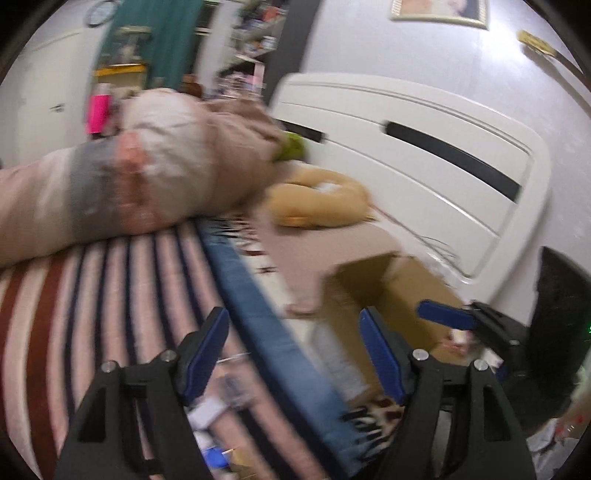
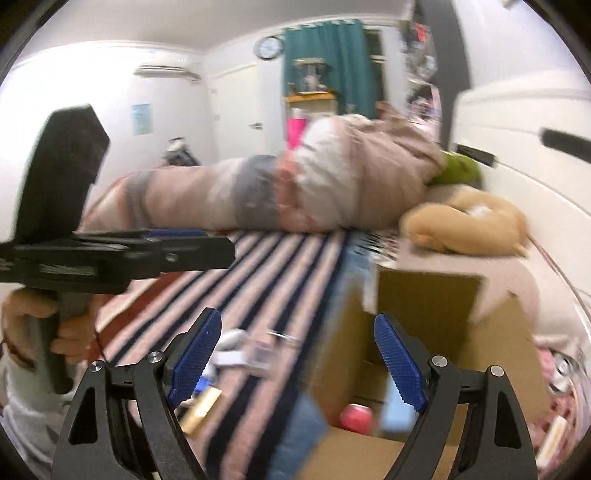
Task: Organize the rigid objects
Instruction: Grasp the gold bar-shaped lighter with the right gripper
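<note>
Both grippers — left gripper, right gripper — hang spread and empty over the bed's edge, seemingly between picks — next, reach for small clutter and carry it to the cardboard box.

A bed carried a striped blanket in pink, navy and rust bands, with a blue fringed edge along its side. A long bolster-like bundle of bedding lay across the blanket, blurred in both views. A tan plush toy rested on the beige sheet just beside the white headboard, which showed two dark slots. A green item sat between the bundle and the headboard. On the far wall hung a round clock, beside a teal curtain. An air conditioner was mounted high on the wall. A framed picture hung above the headboard.
</note>
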Demonstrator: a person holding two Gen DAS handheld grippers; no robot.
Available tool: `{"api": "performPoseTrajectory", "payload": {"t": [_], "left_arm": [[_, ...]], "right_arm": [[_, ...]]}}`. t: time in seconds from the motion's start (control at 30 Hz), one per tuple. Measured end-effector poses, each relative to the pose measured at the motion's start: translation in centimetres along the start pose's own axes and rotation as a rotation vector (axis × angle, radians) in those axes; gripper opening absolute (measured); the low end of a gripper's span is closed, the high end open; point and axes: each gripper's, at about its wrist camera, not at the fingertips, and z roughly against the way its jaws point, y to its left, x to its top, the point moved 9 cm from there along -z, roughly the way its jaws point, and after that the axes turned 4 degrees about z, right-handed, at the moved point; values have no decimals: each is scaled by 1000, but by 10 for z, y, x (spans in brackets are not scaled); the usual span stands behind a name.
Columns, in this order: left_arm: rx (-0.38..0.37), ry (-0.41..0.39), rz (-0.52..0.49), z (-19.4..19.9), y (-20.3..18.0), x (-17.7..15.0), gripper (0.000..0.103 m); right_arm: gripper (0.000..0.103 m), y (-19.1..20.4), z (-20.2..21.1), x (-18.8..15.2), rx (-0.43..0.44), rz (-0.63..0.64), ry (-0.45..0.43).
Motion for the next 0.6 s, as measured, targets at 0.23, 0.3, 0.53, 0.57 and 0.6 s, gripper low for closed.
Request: {"api": "performPoseTrajectory", "payload": {"t": [0.23,0.3,0.53,0.57,0.6], "left_arm": [[162,6,118,24,102,-54,70],[184,34,149,20,124,-77,70],[193,115,236,1,152,-135,70],[190,128,240,-2,152,-140,70],[184,142,236,-5,150,-147,70]], "right_arm": [[77,91,-51,-22,199,72,116],[74,103,-68,-42,223,67,178],[65,116,-126,-146,207,-17,456],[61,118,-131,-157,206,-17,485],[56,120,-135,-163,214,-22,506]]}}
